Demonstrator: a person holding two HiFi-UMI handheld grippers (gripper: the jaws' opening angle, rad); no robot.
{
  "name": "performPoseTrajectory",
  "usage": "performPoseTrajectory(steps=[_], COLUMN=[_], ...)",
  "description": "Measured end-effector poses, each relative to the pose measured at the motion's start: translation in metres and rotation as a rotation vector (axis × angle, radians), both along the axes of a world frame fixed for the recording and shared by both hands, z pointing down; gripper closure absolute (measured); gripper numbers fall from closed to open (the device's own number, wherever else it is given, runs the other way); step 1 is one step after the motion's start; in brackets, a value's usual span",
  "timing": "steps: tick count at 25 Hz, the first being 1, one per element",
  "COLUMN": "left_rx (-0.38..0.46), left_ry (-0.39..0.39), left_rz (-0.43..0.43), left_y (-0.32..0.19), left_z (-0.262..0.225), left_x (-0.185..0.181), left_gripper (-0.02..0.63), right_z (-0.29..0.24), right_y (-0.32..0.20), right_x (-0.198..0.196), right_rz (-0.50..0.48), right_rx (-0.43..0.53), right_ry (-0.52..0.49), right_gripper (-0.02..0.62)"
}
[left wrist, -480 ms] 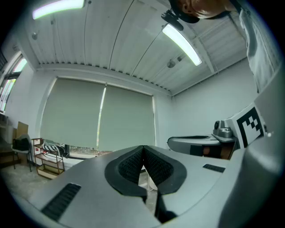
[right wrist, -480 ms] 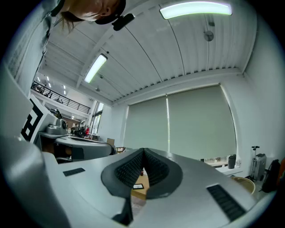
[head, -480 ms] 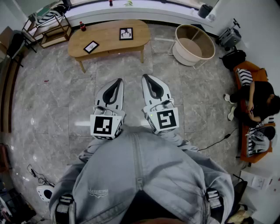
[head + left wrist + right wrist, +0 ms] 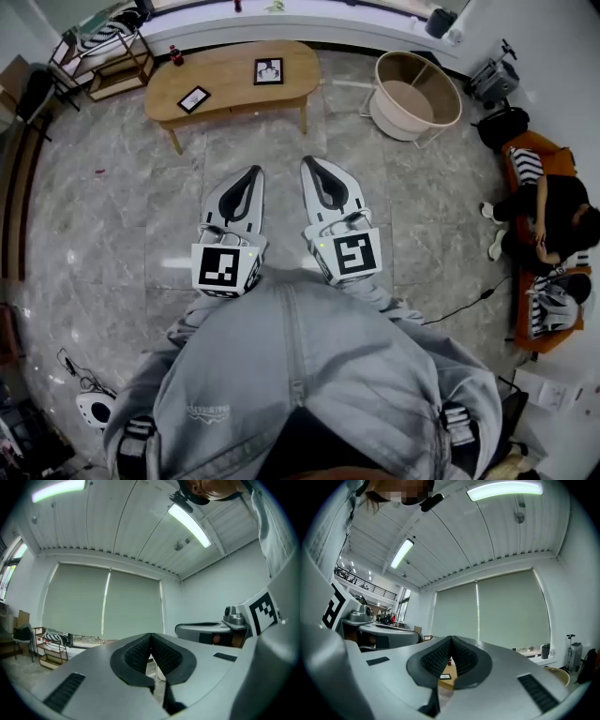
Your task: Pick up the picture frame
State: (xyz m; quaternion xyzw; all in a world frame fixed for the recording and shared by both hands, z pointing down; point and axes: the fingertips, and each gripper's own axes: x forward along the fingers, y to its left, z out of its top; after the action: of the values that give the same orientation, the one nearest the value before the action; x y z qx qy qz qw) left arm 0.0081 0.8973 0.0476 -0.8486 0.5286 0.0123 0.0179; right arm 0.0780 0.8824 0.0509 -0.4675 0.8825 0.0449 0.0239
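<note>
Closed and empty: left gripper [image 4: 250, 175], right gripper [image 4: 313, 167]. Flat near the far edge of the coffee table [image 4: 234, 91], well ahead: black picture frame [image 4: 270, 71]. Probably light, stiff, glass-fronted; best pinched across one border.

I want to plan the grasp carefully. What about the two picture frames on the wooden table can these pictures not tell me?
Head view: the larger frame and the smaller frame are too small to show their images, or whether they lie flat or lean.
Left gripper view: its shut fingers hide both frames.
Right gripper view: its shut fingers leave only a sliver of one frame; which one is unclear.
</note>
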Motion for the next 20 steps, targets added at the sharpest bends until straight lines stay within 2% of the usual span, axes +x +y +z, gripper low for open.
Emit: performPoseTrajectory(steps=[5,11,16,20], left_rx=[-0.001,-0.009,-0.005,-0.009], left_ry=[0.000,-0.001,-0.015,-0.006], left_rz=[-0.015,-0.041,-0.058,-0.050], left_y=[0.000,-0.007,-0.038,-0.085], left_z=[0.003,0.008,0.020,0.027], left_x=[0.012,0.008,-0.009,-0.023], left_gripper=[0.588,0.588,0.588,0.588], right_z=[0.001,0.006,0.015,0.023], right_y=[0.000,-0.008,-0.037,-0.083], right_x=[0.010,0.014,0.005,-0.010], right_rz=[-0.034,-0.038,-0.037,-0.032], right_rx=[0.009,0.012,0.005,-0.001], right_ry=[-0.030,-0.048,-0.048,-0.048], right_gripper=[0.563,0.563,0.563,0.563])
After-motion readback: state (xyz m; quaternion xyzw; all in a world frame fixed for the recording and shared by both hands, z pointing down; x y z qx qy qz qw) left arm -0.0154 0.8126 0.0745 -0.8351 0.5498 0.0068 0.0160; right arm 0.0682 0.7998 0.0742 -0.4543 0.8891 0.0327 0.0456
